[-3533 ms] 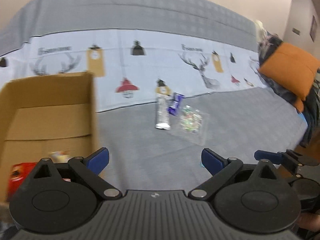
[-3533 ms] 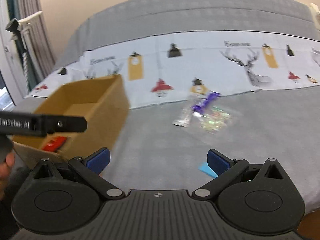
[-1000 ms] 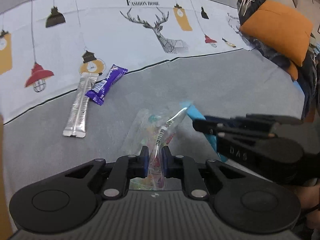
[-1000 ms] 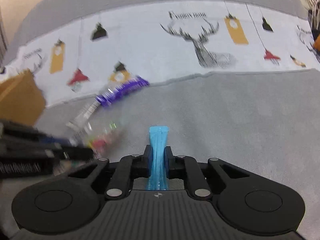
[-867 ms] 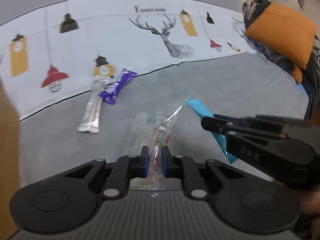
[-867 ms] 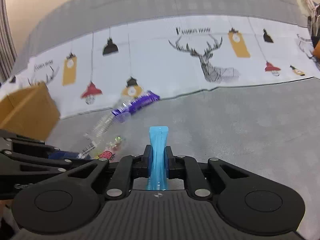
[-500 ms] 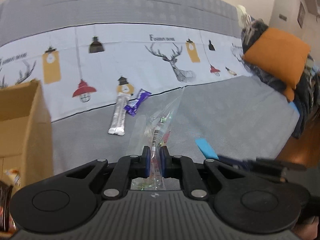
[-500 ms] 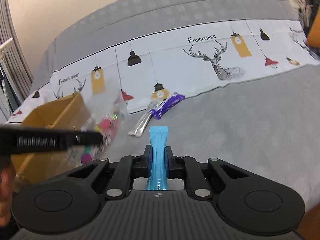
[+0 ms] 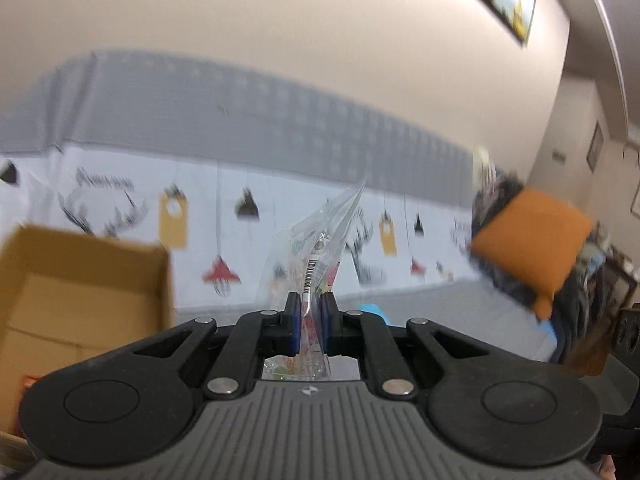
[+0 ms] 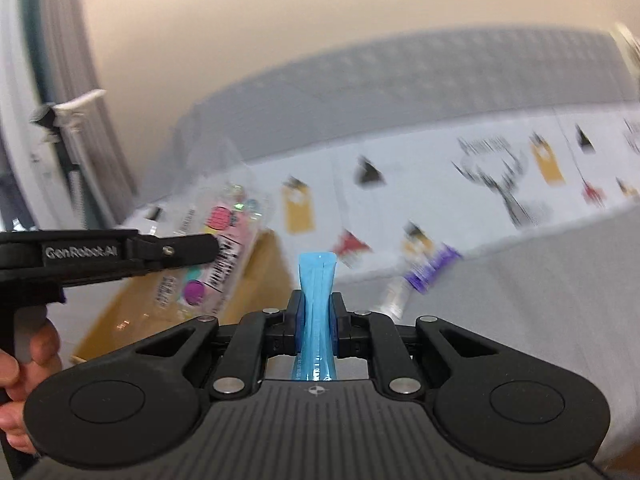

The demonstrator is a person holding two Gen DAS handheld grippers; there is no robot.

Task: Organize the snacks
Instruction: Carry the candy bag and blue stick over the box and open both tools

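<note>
A clear candy bag (image 9: 320, 256) is clamped between the closed jaws of the left hand-held gripper (image 9: 311, 322), its long axis standing up and forward out of the jaws, with part of the bag hanging below them. A blue packet (image 10: 317, 280) is pinched in the same way by the right hand-held gripper (image 10: 318, 322), its long axis running straight out along the fingers. The move ahead is judged to turn on the cardboard box (image 9: 80, 288), which lies forward and to the left of both grippers. In the right wrist view the left hand-held gripper (image 10: 216, 246) and its candy bag (image 10: 216, 248) are seen against the box (image 10: 256, 280), nearer the box than the blue packet, though the blur keeps it from being told whether the bag is over the opening. The left side is therefore judged the better placed for dropping first. A silver stick pack (image 10: 394, 300) and a purple bar (image 10: 430, 268) are left lying on the bed (image 10: 540, 288), to the right of the box.
</note>
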